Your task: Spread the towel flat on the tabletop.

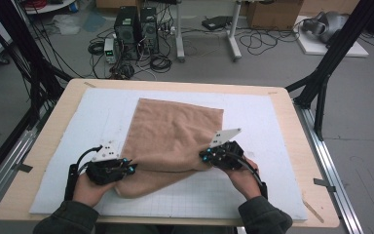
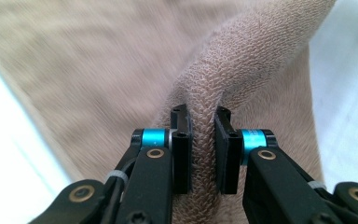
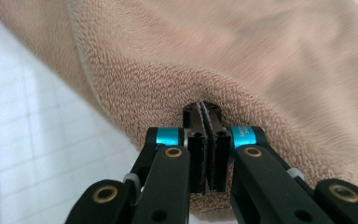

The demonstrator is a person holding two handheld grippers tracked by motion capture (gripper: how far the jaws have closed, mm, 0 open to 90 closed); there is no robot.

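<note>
1. High view: the desk (image 1: 292,146) carries a white mat (image 1: 272,185), with the tan towel (image 1: 175,131) spread mid-mat and its near edge lifted.
2. That towel looks soft, light and floppy, so edges and corners are the best places to take hold.
3. Left tool (image 2: 201,135) is clenched on a towel fold at near left.
4. Right tool (image 3: 206,135) pinches the towel's near-right edge tight.

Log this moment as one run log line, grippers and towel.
left gripper: shut on towel near edge | right gripper: shut on towel near edge | towel: near edge bunched, lifted, rest flat on white mat
</note>
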